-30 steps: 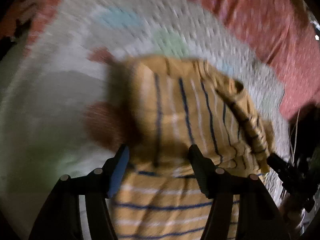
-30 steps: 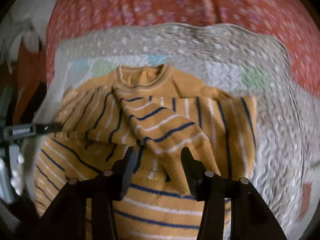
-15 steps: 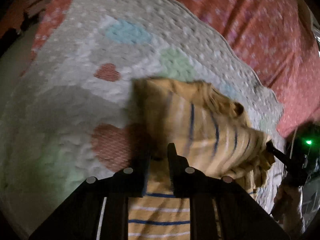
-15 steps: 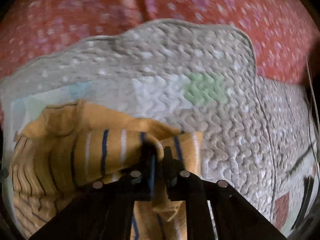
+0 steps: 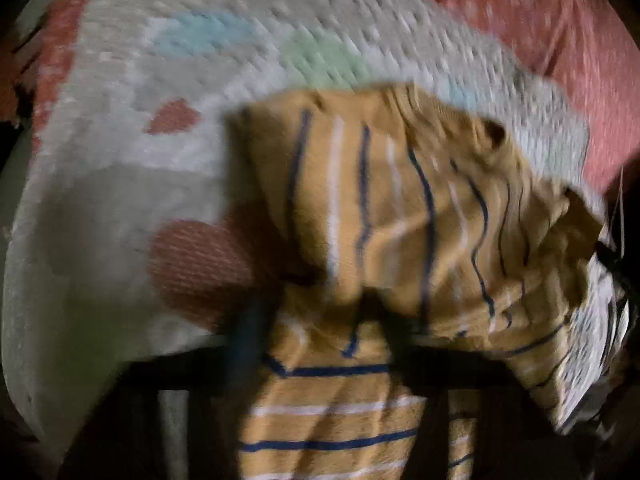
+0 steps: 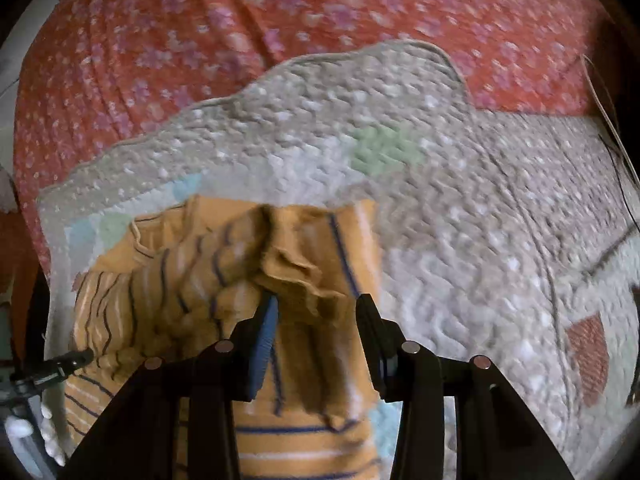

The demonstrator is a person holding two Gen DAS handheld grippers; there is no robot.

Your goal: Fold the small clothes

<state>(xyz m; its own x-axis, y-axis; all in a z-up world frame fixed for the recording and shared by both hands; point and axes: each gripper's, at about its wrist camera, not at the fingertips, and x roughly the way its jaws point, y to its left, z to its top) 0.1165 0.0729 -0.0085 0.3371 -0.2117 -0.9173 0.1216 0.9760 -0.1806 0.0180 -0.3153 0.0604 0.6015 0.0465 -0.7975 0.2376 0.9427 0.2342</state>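
Though it lies bunched mid-frame on the quilt (image 6: 460, 184), the striped sweater (image 6: 304, 264) looks soft, light and floppy, best pinched at a hem beneath the right gripper (image 6: 316, 312)'s spread fingers; the left gripper (image 5: 320, 320) blurs beyond telling.

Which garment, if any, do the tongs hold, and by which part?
Nothing is held. Both right tongs and left tongs stand open around bunched folds of the striped yellow sweater, which lies on the quilt.

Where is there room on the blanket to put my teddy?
Bare quilt lies right of the striped sweater, up to the red sheet. More lies left of it, by the red hearts. The middle is crowded.
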